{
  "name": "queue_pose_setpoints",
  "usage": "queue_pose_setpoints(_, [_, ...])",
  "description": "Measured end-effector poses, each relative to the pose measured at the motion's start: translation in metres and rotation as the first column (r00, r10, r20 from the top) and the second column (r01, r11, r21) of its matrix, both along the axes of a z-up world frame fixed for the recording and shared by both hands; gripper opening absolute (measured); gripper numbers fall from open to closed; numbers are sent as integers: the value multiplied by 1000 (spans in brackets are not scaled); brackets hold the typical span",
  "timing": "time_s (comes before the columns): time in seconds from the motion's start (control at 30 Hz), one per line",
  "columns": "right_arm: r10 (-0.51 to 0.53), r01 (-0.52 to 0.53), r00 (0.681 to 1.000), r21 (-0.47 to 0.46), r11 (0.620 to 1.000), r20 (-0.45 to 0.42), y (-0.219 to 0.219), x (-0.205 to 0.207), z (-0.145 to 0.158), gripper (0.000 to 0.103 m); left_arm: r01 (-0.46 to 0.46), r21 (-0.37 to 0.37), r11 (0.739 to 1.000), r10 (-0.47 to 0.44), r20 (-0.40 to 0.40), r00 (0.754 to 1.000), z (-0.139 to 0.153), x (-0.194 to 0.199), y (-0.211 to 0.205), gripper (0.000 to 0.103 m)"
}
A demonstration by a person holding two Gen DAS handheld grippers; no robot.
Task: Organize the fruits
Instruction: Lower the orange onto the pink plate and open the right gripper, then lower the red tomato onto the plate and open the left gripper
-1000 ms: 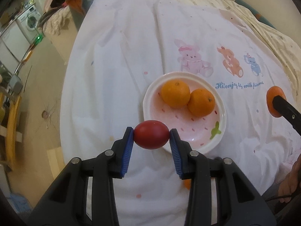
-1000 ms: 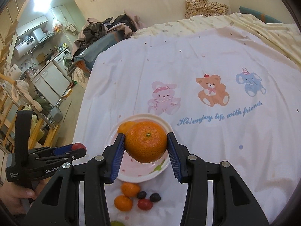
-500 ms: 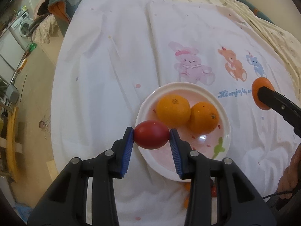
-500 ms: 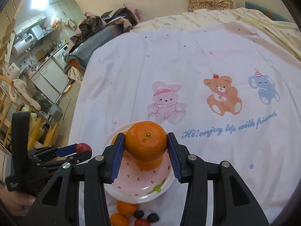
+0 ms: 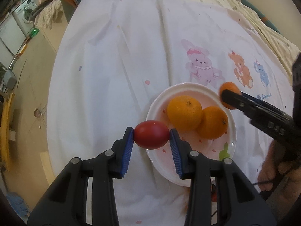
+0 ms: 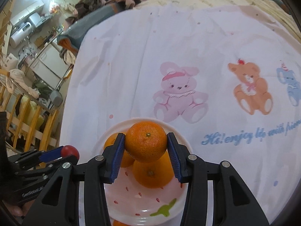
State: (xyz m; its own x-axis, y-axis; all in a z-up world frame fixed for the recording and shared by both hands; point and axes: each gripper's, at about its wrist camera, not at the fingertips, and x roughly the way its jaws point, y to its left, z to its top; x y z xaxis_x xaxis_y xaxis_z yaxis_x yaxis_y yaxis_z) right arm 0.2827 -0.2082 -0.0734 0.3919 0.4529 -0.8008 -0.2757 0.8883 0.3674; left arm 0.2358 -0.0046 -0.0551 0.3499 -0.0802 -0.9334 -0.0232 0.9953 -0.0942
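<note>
A: Clamping a red plum tomato [image 5: 151, 137] between blue pads, left gripper [image 5: 151, 138], just over the near-left rim of the pink-white plate [image 5: 230, 145]. Two mandarins [image 5: 184, 112] touching each other on the plate.

B: Right wrist view: right gripper [image 6: 146, 145] pinched on a third mandarin [image 6: 146, 144], above the plated pair. Hides most of the left one.

A: Left view only: that held mandarin seen side-on, blurred, over the plate's far-right rim. A hand [image 5: 270, 171] at lower right.

B: Right view only: bunny, bear, elephant print in full on the white sheet [image 6: 188, 47]; another orange fruit [image 6: 117, 223] peeking below the plate.
</note>
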Motion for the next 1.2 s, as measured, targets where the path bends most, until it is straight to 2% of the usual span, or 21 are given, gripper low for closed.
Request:
queue_pose_setpoints(0.2, [0,0,1000,14,1000,-6,5,2,-3,49,15,-21,1000,-15,-23,1000,-3,0,-2,35])
queue_pose_setpoints(0.27, [-1,1,1000,15,1000,-2,4,2,-2,63,17,-16,1000,-18,-19,1000,-3,-1,-4,35])
queue_pose_setpoints(0.3, [-6,6,1000,15,1000,7,3,1,0,65,19,-13,1000,-19,-17,1000,-3,-1,-4,35])
queue_pose_setpoints(0.6, [-39,39,999,34,999,20,-15,-17,21,69,8,1,1000,-8,-13,1000,-6,-2,-7,35])
queue_pose_setpoints(0.7, [-37,36,999,23,999,32,-16,-24,30,71,-3,5,1000,3,22,1000,-3,-6,-8,35])
queue_pose_setpoints(0.8, [-60,60,997,4,998,48,-21,-32,40,77,2,-12,1000,-2,48,999,-1,-6,-9,35])
queue_pose_setpoints(0.9, [-85,85,996,-6,996,21,-31,-43,44,83,31,-46,998,-29,31,999,-8,-5,-13,35])
queue_pose_setpoints(1.0, [-115,115,993,1,993,-15,-47,-59,40,84,47,-66,997,-46,9,999,-13,-6,-18,35])
queue_pose_setpoints(1.2, [-192,194,976,3,981,-105,-72,-78,28,85,79,-60,995,-81,-20,997,-21,-10,-30,35])
